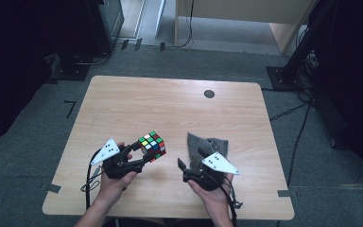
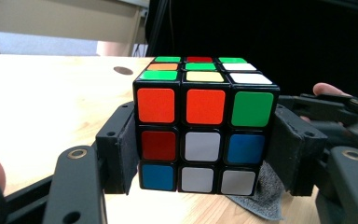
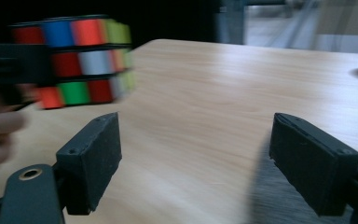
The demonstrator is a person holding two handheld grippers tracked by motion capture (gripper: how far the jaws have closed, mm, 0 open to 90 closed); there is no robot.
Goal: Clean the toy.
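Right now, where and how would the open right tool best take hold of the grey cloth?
Probably a raised fold of the grey cloth, approached from above: it lies crumpled on the table, so the right tool can pinch a ridge.

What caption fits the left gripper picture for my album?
Left gripper fingers clamp a scrambled puzzle cube above the wooden table.

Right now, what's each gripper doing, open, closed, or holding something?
Left gripper: closed on the puzzle cube.
Right gripper: open, holding nothing; grey cloth lies beside it.
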